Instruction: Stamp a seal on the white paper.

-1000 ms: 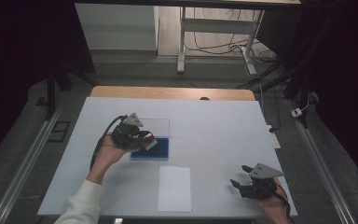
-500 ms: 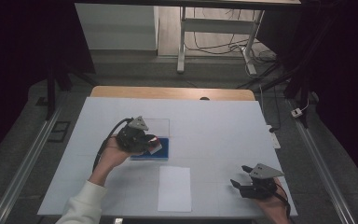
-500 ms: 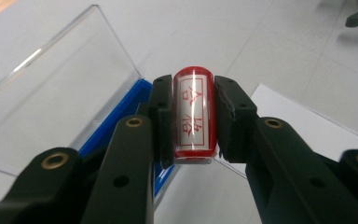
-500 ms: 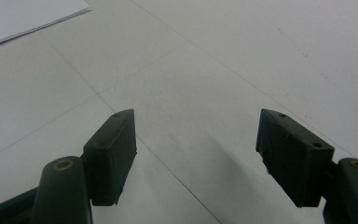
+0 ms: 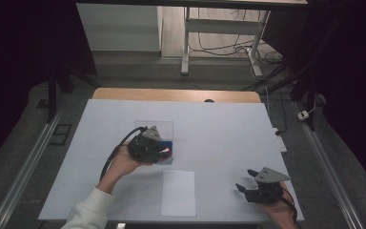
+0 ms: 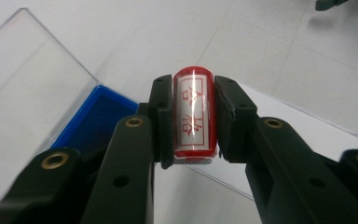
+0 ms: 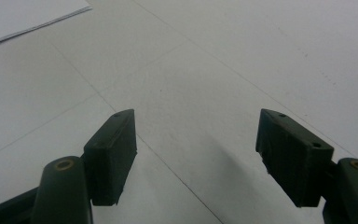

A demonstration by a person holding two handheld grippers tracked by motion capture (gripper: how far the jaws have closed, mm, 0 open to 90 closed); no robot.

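Centre frame, the left claw [image 6: 192, 123] pinches a glossy red cylindrical stamp [image 6: 193, 114] above the blue ink pad [image 6: 93, 119]; lower right, the right claw [image 7: 196, 158] rests spread over the matte white surface [image 7: 205, 60].

Stamp [image 6: 193, 114]: glossy red barrel; white label panel with a thin red border and red characters; pale grey base at the lower end.
Ink pad case [image 6: 91, 119]: bright blue rim, darker blue inside; lid [image 6: 25, 79] clear and colourless.
Left claw [image 6: 193, 121]: matt black jaws and arms, brass-coloured rivets.
Right claw [image 7: 196, 154]: same black jaws, brass-coloured rivets; grey plate on top in the high view.
Paper sheet [image 5: 178, 192]: plain white, unmarked, near the worktop's front edge.
Worktop [image 5: 219, 129]: pale grey-white cover with faint straight lines; tan wood strip along the far edge.
Sleeve [image 5: 88, 212]: off-white.
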